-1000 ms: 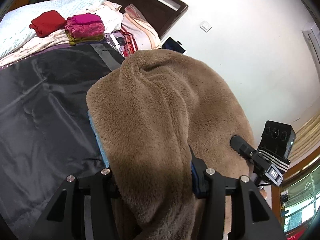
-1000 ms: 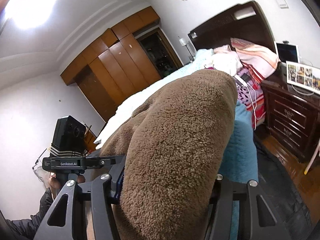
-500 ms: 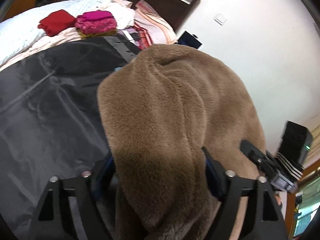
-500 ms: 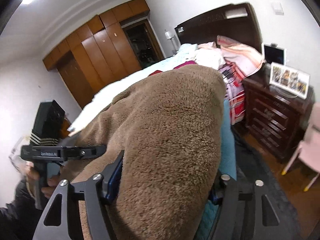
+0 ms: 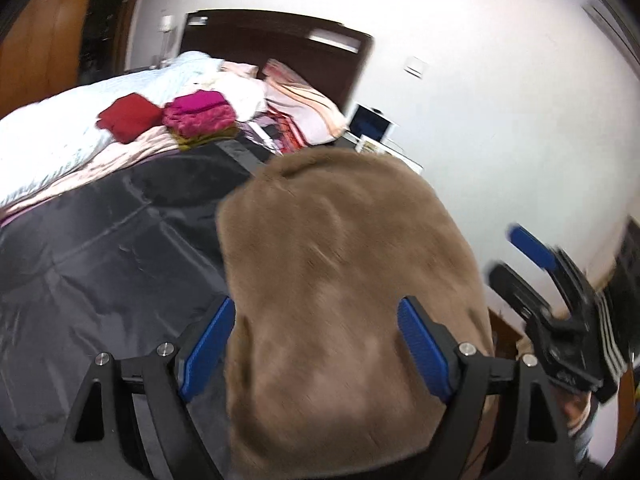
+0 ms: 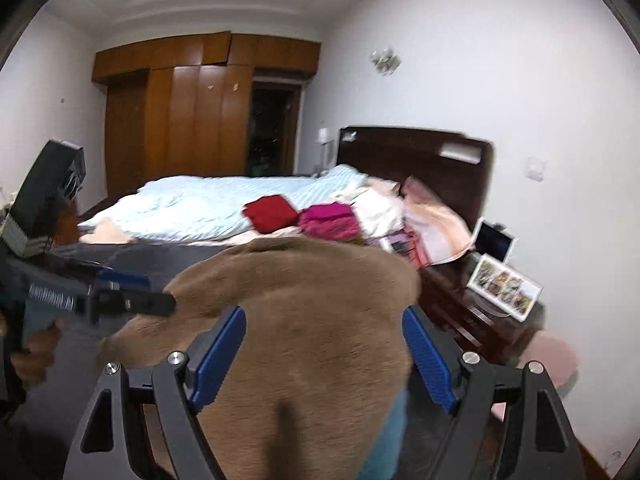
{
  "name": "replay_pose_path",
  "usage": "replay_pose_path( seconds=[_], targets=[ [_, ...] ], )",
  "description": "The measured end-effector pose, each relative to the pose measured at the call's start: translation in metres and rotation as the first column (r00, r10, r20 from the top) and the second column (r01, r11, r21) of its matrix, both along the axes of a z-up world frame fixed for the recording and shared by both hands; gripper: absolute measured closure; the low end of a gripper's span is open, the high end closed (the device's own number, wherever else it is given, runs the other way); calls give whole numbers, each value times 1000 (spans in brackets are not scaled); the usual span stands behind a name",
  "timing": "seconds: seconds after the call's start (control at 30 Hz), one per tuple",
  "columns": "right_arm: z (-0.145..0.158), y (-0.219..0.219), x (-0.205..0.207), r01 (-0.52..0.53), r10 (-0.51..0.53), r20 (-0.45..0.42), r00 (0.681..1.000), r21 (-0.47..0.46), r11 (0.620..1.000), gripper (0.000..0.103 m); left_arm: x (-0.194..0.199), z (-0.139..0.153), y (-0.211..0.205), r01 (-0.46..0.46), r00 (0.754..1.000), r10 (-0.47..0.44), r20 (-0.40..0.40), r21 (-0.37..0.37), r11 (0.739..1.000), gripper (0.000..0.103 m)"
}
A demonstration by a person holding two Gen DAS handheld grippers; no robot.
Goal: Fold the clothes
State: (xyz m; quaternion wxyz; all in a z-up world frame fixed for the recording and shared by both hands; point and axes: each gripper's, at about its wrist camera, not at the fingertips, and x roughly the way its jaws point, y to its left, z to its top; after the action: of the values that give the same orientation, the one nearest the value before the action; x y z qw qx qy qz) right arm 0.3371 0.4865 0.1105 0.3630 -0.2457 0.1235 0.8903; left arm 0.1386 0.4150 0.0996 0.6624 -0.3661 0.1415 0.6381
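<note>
A bedroom with white walls is showing in both views, with a bed (image 6: 192,204) that is carrying a dark sheet (image 5: 92,264) spread over its near part. Farther up the bed a folded red garment (image 6: 270,213) and a folded pink garment (image 6: 330,221) are lying just beside each other. A brown fleece garment (image 5: 344,280) is hanging in the air above the near edge of the bed. The left gripper (image 5: 316,344) is standing with its jaws wide apart, and the fleece is bulging between the blue pads; whether they are pressing it I cannot tell. The right gripper (image 6: 324,352) is looking the same, jaws wide and fleece between them. My judgement is that the person is carrying or releasing the fleece over the dark sheet, as part of one fold. The next move is calling for a flat, smooth lay on the sheet, with the edges lined up, because thick fleece is bunching easily.
</note>
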Motion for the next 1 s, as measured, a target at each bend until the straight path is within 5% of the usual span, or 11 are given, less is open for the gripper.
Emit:
replay_pose_path(
  seconds=[0.17,0.47,1.0],
  targets=[
    [1,-2,-10,-11,10,29,1000,17,1000,21,20,-20,1,29,995,-32,-97,-39,999,16],
    [-39,41,-25,7,5,120,993,-92,996,20,10,-47,15,43,999,-44,-3,-79,996,12],
    [5,-56,21,177,-179,38,983,42,983,15,29,-17,-41,-103,978,100,-184,-8,995,6]
  ],
)
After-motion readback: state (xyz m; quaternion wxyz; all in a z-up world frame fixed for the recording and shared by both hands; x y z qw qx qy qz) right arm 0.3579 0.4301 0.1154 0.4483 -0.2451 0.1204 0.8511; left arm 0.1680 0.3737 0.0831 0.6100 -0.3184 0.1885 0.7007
